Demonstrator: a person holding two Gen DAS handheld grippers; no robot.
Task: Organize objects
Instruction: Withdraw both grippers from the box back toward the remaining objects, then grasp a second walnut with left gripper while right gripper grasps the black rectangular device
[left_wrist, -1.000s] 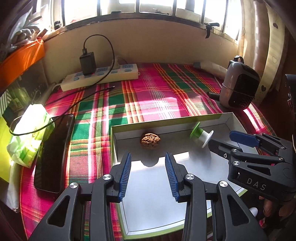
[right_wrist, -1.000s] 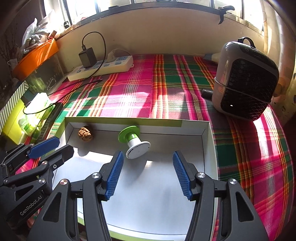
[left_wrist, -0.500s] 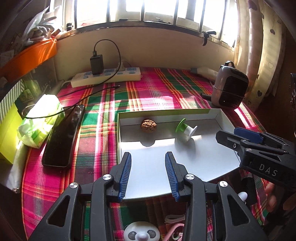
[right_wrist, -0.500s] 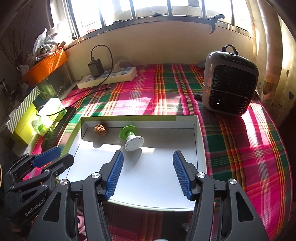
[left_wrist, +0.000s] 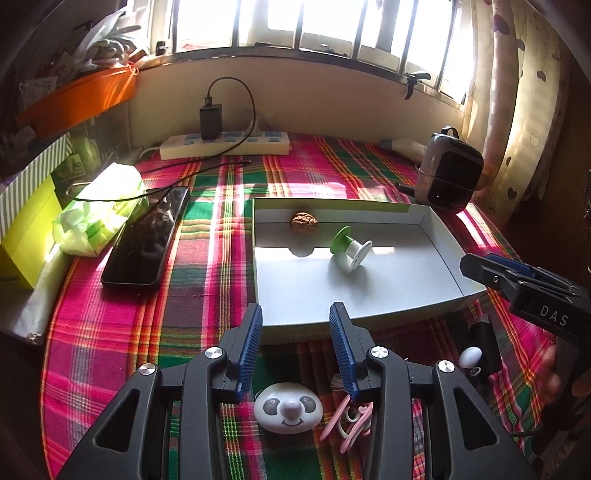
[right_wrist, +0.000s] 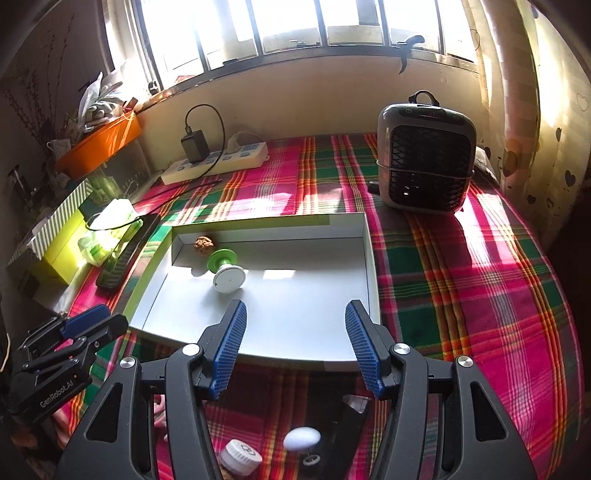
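A shallow white tray (left_wrist: 448, 242) (right_wrist: 371, 258) lies on the plaid cloth, holding a walnut (left_wrist: 304, 222) (right_wrist: 204, 244) and a green-and-white spool (left_wrist: 349, 249) (right_wrist: 225, 269). My left gripper (left_wrist: 295, 325) hangs open and empty over the tray's near edge. Below it on the cloth lie a white panda-face piece (left_wrist: 288, 407) and pink clips (left_wrist: 349, 417). My right gripper (right_wrist: 295, 332) is also open and empty above the tray's near edge. Under it sit a white egg-shaped piece (right_wrist: 302, 438), a white cap (right_wrist: 242, 456) and a black object (right_wrist: 345, 424).
A black phone (left_wrist: 147, 236) and a green tissue pack (left_wrist: 101, 210) lie left of the tray. A power strip (left_wrist: 225, 146) with a charger sits at the back wall. A small grey heater (right_wrist: 426, 155) stands at the back right. An orange bin (right_wrist: 99, 146) is at the far left.
Both grippers have pulled back and risen from over the tray's floor to its near edge. The panda piece, clips and small items in front of the tray have come into view.
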